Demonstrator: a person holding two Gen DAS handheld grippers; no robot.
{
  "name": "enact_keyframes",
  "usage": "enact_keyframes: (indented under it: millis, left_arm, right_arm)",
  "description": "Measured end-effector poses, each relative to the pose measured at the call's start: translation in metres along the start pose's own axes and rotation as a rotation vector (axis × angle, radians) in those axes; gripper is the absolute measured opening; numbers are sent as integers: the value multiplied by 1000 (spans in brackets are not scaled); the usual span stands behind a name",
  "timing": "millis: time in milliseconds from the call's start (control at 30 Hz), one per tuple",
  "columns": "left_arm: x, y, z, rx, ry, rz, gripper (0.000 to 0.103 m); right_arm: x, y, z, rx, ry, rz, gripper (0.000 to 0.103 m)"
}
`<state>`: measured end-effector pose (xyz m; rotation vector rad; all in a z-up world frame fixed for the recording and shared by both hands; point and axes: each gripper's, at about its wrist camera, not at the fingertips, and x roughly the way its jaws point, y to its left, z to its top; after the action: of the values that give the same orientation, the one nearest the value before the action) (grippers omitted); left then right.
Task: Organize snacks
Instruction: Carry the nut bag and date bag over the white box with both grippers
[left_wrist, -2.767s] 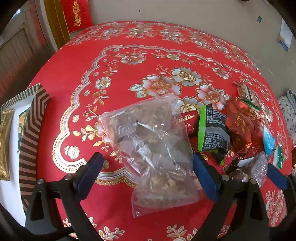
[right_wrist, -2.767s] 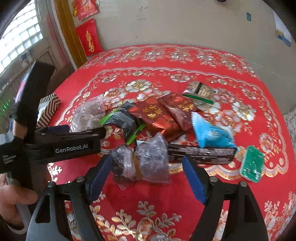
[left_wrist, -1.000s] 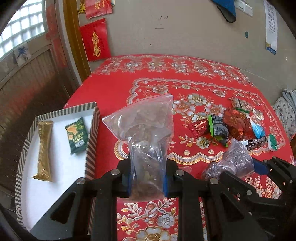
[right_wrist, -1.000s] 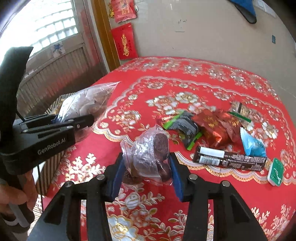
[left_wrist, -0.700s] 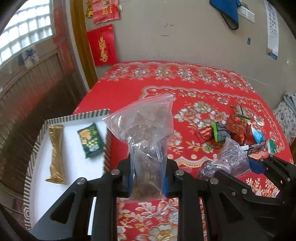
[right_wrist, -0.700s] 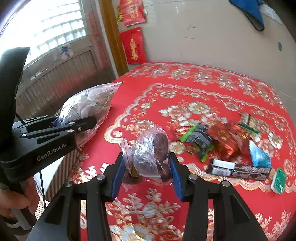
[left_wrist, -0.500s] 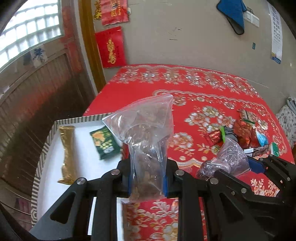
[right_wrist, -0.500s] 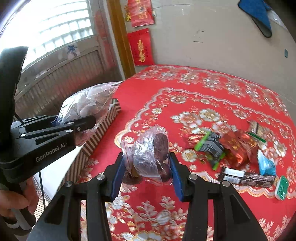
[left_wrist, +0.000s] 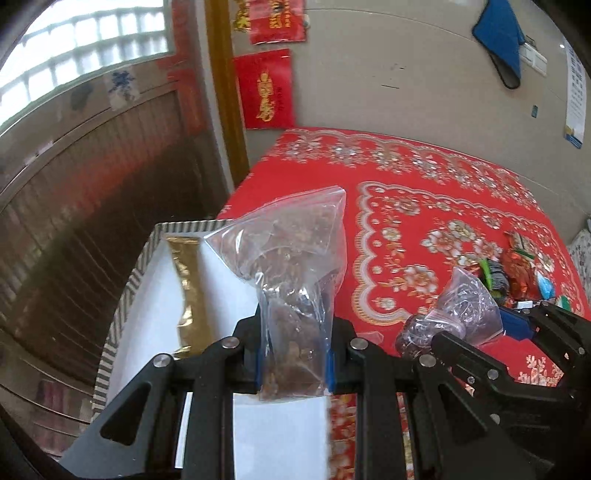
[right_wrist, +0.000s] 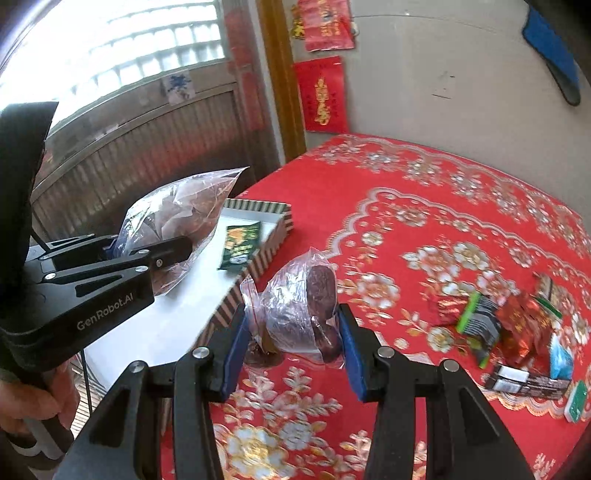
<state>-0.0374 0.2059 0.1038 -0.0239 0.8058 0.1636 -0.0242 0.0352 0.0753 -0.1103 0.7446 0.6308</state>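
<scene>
Carrying both loads, the left gripper clamps the large clear bag, now over the striped tray at lower left. The right gripper, clenched on the small dark-snack bag, has drawn beside the tray's edge, so both look close to release.

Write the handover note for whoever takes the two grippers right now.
Left gripper: shut on the large clear bag, held over the striped box.
Right gripper: shut on the small clear bag, above the red tablecloth beside the box.
Done: gold packet and green packet lie in the box.
Left: box both bags, then the pile of wrapped snacks on the cloth.
</scene>
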Motion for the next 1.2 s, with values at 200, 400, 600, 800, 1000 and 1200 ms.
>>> enact_keyframes:
  millis: [200,400,600,800,1000,1200]
  left_arm:
    - [3,28,-4,-32,7,24,25]
    - [6,52,-9,-56,15,45,25]
    - [7,79,-14,-89,20,69,25]
    - [12,105,-22,-124,37,93,25]
    - [20,117,-30,-136,58,103,25]
    - [29,119,-36,-140,80,105,25]
  right_arm:
    - [14,22,7,-31,15,24,46]
    - [24,42,12,-57,23,44,46]
    - [33,62,17,-87,34,62,46]
    - [48,80,19,-113,59,84,46]
    - [61,94,17,-134,86,100,46]
    - [68,100,14,-144,106,113,46]
